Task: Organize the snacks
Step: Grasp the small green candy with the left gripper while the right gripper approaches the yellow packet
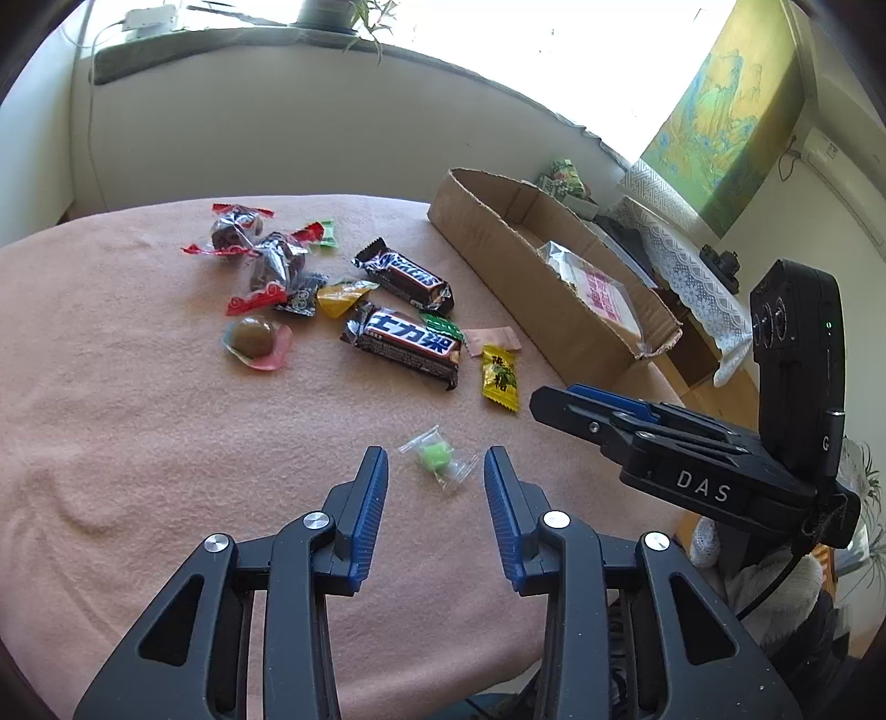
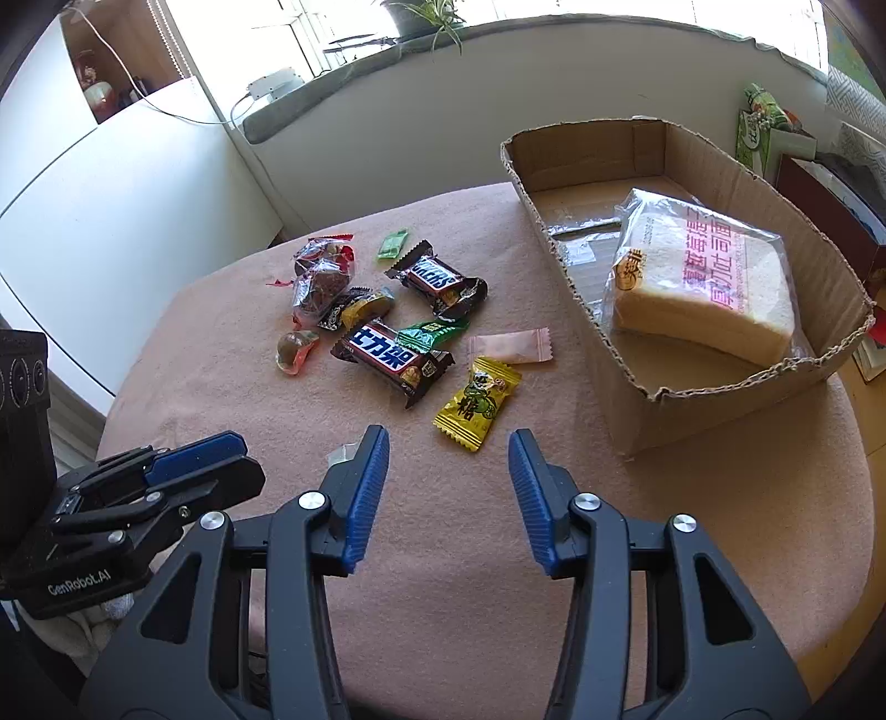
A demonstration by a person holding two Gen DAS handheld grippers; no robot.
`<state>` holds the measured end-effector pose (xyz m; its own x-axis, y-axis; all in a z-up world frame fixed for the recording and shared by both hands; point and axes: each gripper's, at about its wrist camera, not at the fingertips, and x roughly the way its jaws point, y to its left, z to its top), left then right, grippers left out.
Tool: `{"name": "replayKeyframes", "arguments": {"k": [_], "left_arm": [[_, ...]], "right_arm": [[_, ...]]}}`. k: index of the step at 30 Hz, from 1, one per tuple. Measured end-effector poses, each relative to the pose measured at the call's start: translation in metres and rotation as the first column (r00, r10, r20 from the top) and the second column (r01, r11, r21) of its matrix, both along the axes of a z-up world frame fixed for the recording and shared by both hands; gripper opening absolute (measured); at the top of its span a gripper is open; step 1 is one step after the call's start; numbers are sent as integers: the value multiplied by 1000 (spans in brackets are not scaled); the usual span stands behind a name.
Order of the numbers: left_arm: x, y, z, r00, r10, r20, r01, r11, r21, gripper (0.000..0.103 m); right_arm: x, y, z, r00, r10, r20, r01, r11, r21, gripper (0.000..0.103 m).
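Round counter [image 1: 138, 443] under a soft, fuzzy pink cloth, faintly creased. Snacks lie loose in a cluster toward its far side: two glossy brown chocolate bars [image 1: 407, 338] with crimped ends, one beside the other; two dark sweets in crinkled clear wrap with red twisted ends [image 1: 260, 249]; a round brown jelly in a pink-rimmed cup [image 1: 256, 339]; a flat yellow sachet [image 2: 477, 401] with green print; a pale pink sachet [image 2: 512, 346] touching its far end. A small green candy in a clear twist wrapper [image 1: 437, 457] lies apart from the rest, nearer the left gripper [image 1: 434, 479], just ahead of its blue ribbed pads and roughly between the tips; the jaws stand partly open, gripping nothing. The right gripper [image 2: 448, 459] hangs over bare cloth, jaws likewise partly open and empty, the yellow sachet just beyond the tips. To the right sits a shallow cardboard box [image 2: 720, 410] with ragged torn edges, holding a wrapped slab of sliced bread [image 2: 703, 277] in clear printed plastic. The box wall stands between the loose snacks and the bread. Each gripper shows at the edge of the other's view. Behind: a pale wall, a window ledge with a potted plant [image 2: 426, 16].
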<state>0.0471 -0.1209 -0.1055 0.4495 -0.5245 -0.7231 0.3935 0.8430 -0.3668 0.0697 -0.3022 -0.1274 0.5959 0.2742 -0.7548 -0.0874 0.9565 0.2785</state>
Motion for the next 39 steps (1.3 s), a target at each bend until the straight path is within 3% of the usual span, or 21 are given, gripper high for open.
{"name": "replayKeyframes", "arguments": {"k": [6,14,29,30,32,39], "left_arm": [[3,-5,-14,999,-17,-30,17,1000,1,34],[6,-13,-16,1000,-24,-6,25,999,46,34],[16,-25,-27,999,-48,-13,49,997,56,34],[17,-25,-28,999,-47,-13,47,997,59,34],[18,-26,-30,999,-44,-15,45,997,66,31],[23,-30,-34,999,-35,8,34,995,93,20]], "right_arm": [[13,13,-11,1000,-20,-16,19,998,-56,43],[31,21,-21,998,-45,-45,41,995,-95,43],[52,28,-27,995,-90,-46,82,984,-157,42],[55,29,-28,995,-91,-48,82,983,-163,39],[57,30,-30,995,-90,-48,80,980,-181,32],[56,35,-31,997,-68,-33,59,972,-227,29]]}}
